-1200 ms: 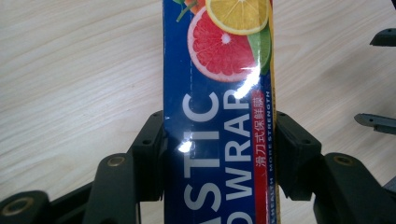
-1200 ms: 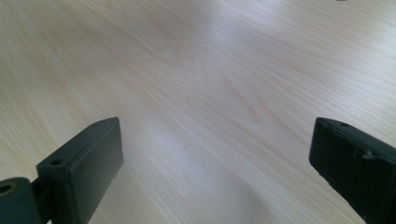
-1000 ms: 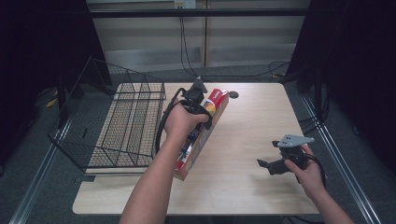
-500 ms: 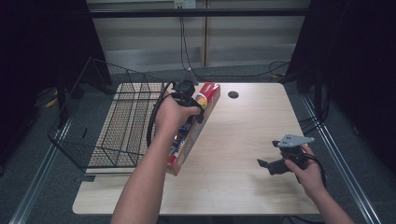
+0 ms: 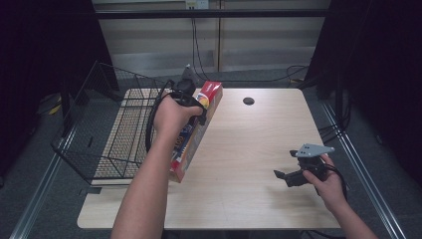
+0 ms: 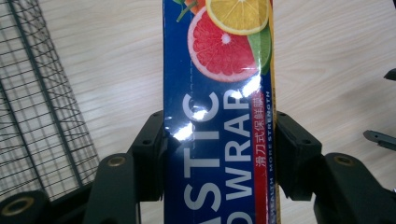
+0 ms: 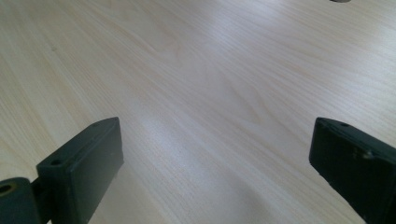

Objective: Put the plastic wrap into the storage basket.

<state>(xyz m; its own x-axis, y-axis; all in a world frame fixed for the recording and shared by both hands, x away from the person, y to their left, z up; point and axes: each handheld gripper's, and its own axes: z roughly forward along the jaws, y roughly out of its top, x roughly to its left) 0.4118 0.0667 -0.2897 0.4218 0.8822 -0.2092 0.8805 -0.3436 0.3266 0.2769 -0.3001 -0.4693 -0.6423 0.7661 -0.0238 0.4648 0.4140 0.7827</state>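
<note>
plastic wrap box (image 6: 217,116), long, blue, citrus print, white lettering

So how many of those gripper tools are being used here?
2. The left gripper is clamped on the plastic wrap box, beside the wire basket. The right gripper hangs open over the table's right side.

Bare forearms, no sleeves; left gripper (image 5: 191,107) black, with a looping black cable and brass-ringed screw holes; right gripper (image 5: 288,177) black, topped by a grey three-cornered plate.

Left claw (image 5: 191,107) gripping wrap box (image 5: 196,130), beside wire basket (image 5: 107,144)
</note>
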